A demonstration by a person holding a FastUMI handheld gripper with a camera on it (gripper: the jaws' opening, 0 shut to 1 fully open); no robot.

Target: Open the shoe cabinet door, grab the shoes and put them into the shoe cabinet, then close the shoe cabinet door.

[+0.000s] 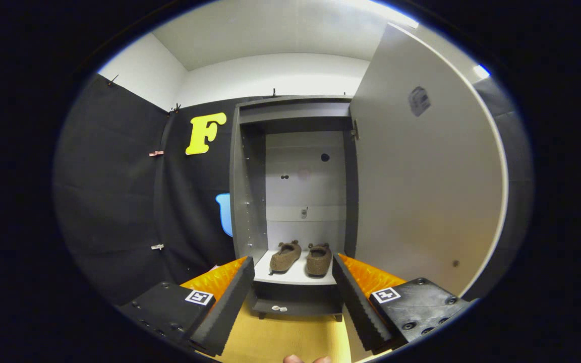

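A tall grey shoe cabinet (247, 191) stands ahead with its door (421, 171) swung wide open to the right. A pair of brown fuzzy shoes (301, 258) sits side by side on the white bottom shelf (295, 276) inside the cabinet. My gripper (293, 269) is open, its two fingers spread wide and held back from the cabinet. Nothing lies between the fingers; the shoes are beyond them, seen through the gap.
The open door hangs close beside the right finger (358, 297). Black cloth wall (119, 201) runs along the left of the cabinet. A wooden floor (290, 340) lies below, with a bit of a hand (305, 359) at the near edge.
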